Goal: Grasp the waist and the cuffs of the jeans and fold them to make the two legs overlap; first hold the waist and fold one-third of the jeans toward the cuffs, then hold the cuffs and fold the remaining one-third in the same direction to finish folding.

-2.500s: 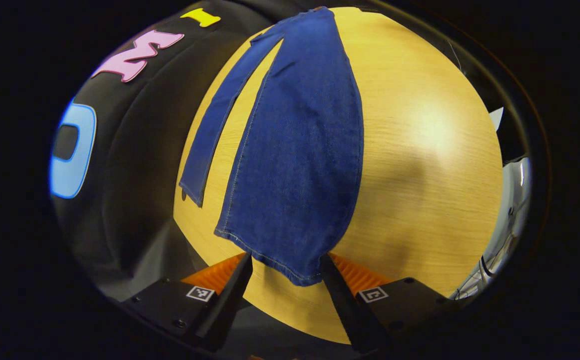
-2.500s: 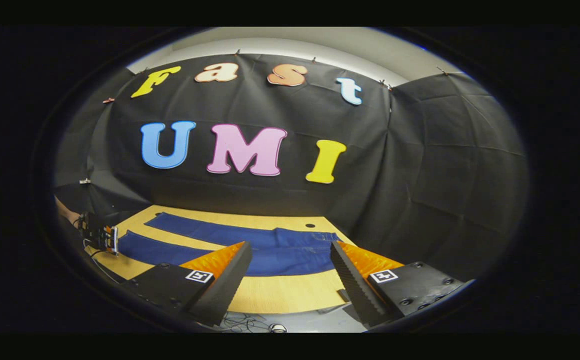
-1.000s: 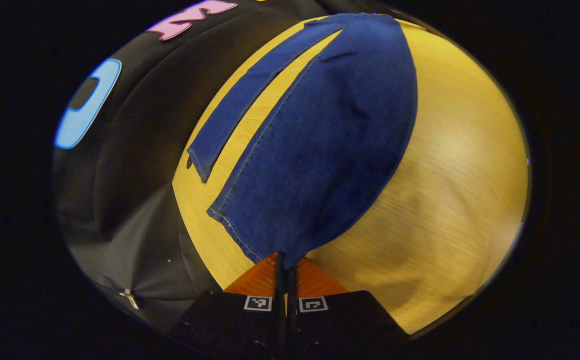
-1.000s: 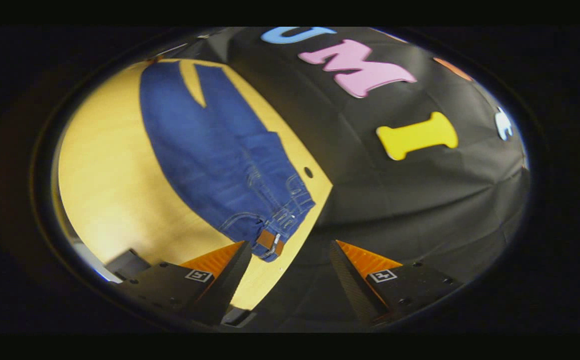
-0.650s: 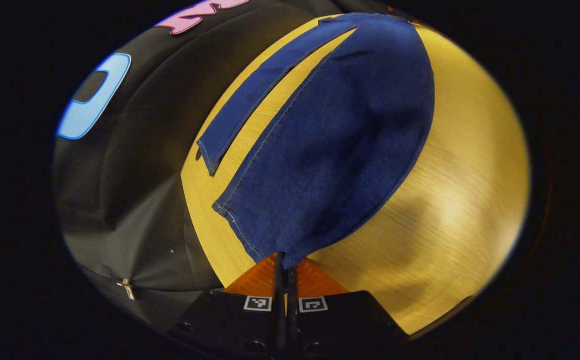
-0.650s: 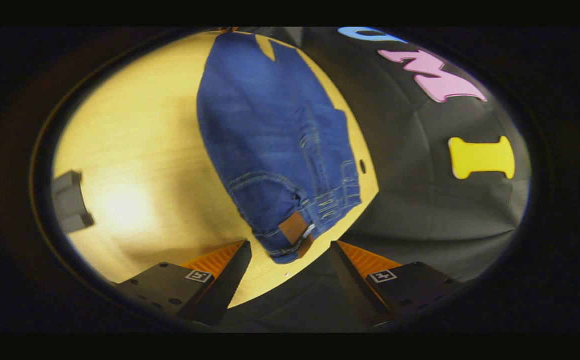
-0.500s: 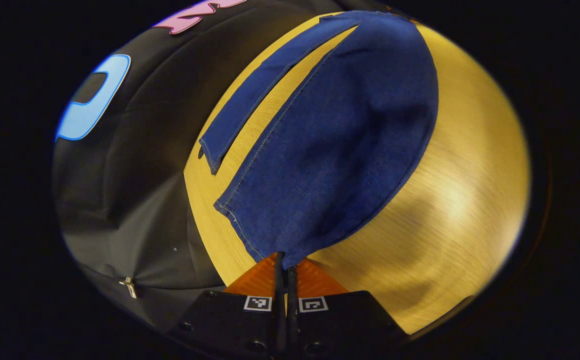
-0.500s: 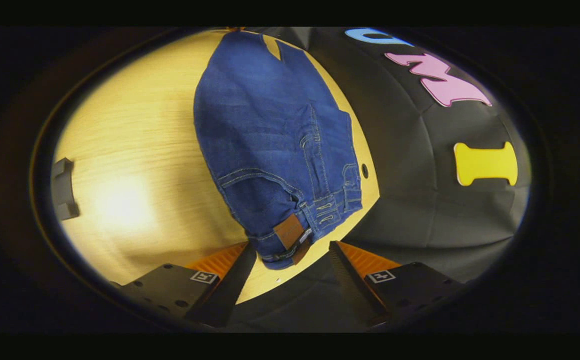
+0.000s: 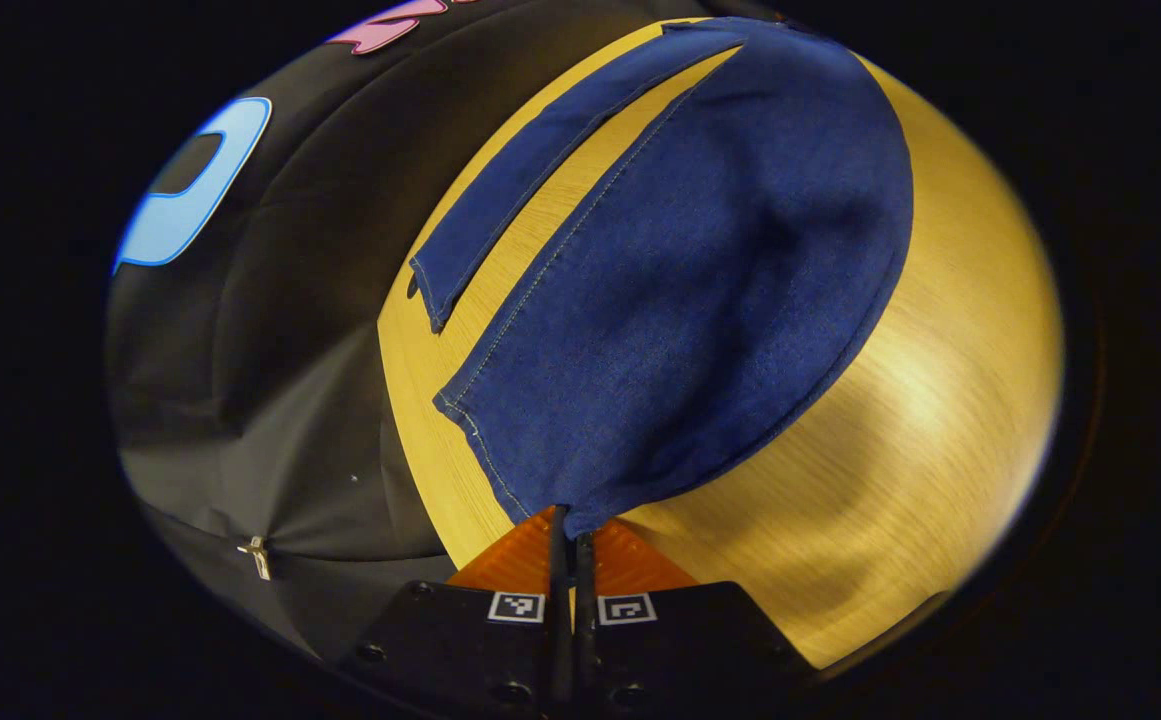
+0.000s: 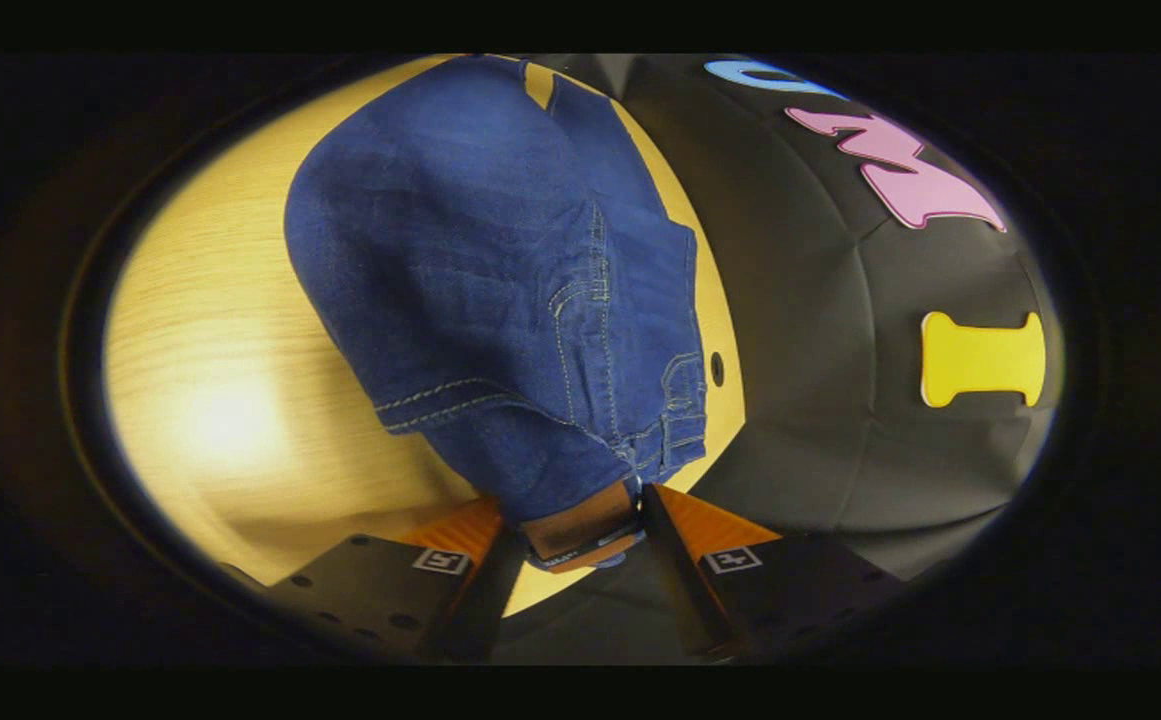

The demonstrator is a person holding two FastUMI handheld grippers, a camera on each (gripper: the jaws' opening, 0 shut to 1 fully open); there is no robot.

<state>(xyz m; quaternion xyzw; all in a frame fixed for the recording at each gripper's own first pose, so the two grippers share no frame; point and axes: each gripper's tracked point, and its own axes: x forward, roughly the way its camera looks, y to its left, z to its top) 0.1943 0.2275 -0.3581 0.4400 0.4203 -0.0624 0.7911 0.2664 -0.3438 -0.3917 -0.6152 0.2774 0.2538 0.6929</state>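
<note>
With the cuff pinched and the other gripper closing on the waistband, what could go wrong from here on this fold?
1. The left gripper pinches only a corner of the near cuff; the denim may slip out when lifted.
2. The right gripper brackets the waistband at the leather patch, but contact on both sides is unclear; lifting now could miss it.
3. The far leg lies apart on the table, so the legs may overlap crookedly.

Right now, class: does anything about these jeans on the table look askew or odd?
Nothing is damaged. The jeans lie flat on the table with legs splayed apart, not overlapping. The left gripper pinches one cuff; the right gripper straddles the waist.
</note>
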